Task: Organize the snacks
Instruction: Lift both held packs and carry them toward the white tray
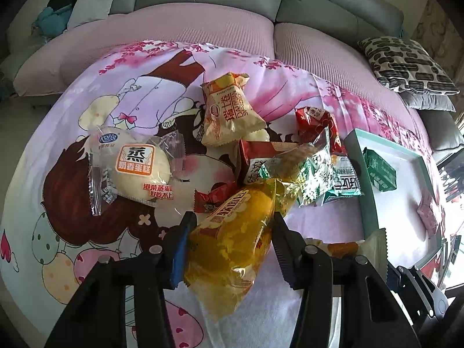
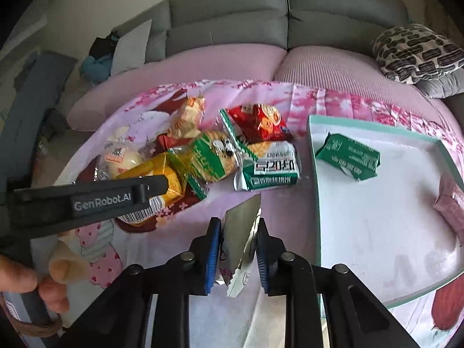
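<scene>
My left gripper (image 1: 232,220) is shut on a yellow bread packet (image 1: 232,246), held just above the cartoon bedsheet; the packet also shows in the right wrist view (image 2: 156,174). My right gripper (image 2: 237,229) is shut on a silver-edged snack packet (image 2: 240,232), seen edge-on. A pile of snacks lies ahead: a white steamed cake (image 1: 139,168), a Swiss roll packet (image 1: 229,110), red packets (image 1: 316,121) and green-white packets (image 2: 269,168). A teal-rimmed white tray (image 2: 316,191) on the right holds a green packet (image 2: 348,156) and a pink packet (image 2: 452,203).
A grey sofa (image 2: 284,20) with pink seat covers is behind. A black-and-white patterned cushion (image 2: 417,52) lies at the far right. The left gripper's body (image 2: 87,200) and a hand (image 2: 26,284) cross the right wrist view's left side.
</scene>
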### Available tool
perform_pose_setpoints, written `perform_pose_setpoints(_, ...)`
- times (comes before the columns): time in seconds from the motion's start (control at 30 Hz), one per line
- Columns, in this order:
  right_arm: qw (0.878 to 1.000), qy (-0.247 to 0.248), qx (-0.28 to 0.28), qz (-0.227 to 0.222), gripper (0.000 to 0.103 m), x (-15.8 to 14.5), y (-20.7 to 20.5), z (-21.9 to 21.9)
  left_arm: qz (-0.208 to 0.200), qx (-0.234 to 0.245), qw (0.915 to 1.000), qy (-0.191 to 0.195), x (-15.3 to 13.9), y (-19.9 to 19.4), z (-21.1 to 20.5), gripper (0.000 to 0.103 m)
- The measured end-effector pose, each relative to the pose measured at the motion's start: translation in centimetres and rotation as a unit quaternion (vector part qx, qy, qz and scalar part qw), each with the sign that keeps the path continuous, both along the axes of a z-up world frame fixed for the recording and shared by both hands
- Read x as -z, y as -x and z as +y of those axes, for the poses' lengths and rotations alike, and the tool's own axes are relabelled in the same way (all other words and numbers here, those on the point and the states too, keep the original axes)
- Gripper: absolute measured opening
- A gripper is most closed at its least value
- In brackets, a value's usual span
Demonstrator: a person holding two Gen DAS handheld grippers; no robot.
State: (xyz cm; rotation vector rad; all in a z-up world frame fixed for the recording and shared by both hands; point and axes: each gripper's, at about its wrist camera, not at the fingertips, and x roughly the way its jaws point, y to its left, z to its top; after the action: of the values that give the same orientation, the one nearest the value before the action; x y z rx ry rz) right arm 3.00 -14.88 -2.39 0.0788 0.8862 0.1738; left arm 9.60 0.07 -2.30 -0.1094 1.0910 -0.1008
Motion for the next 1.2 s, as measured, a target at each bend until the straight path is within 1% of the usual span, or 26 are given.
perform_pose_setpoints(0.17,1.0,-0.006,0.003,-0.005,0.023,-0.4,0.1,-0.2,-0.01,-0.008,0.9999,-0.001,-0.6,0.1,0.2,0.052)
perform_pose_setpoints(0.33,0.999,-0.012,0.003,-0.029,0.021,-1.7,0.7,-0.5,-0.023,-0.015,0.9996,0.006,-1.5,0.4,0.7,0.051)
perform_pose_setpoints(0.7,0.998,-0.025,0.008,-0.057,0.021,-3.6,1.6,-1.3,-0.071,-0.027,0.9971,0.007,-4.7,1.8,1.3,0.05)
perform_pose_setpoints(0.83,0.998,-0.029,0.011,-0.062,0.021,-4.0,1.9,-1.6,-0.082,-0.027,0.9962,0.005,-5.5,2.2,1.1,0.05)
perform_pose_setpoints(0.97,0.997,-0.032,0.017,-0.064,0.021,-4.1,1.9,-2.1,-0.087,-0.02,0.996,0.003,-5.9,2.3,0.5,0.05)
perform_pose_setpoints(1.07,0.997,-0.034,0.027,-0.072,0.021,-4.6,2.2,-2.9,-0.092,-0.004,0.9957,0.003,-6.2,2.4,-0.8,0.05)
perform_pose_setpoints(1.17,0.995,-0.033,0.047,-0.083,0.022,-5.3,2.7,-4.6,-0.096,0.016,0.9952,0.011,-6.4,2.4,-2.3,0.05)
perform_pose_setpoints(1.2,0.994,-0.032,0.064,-0.087,0.022,-5.5,2.9,-5.7,-0.097,0.024,0.9949,0.015,-6.5,2.5,-3.0,0.05)
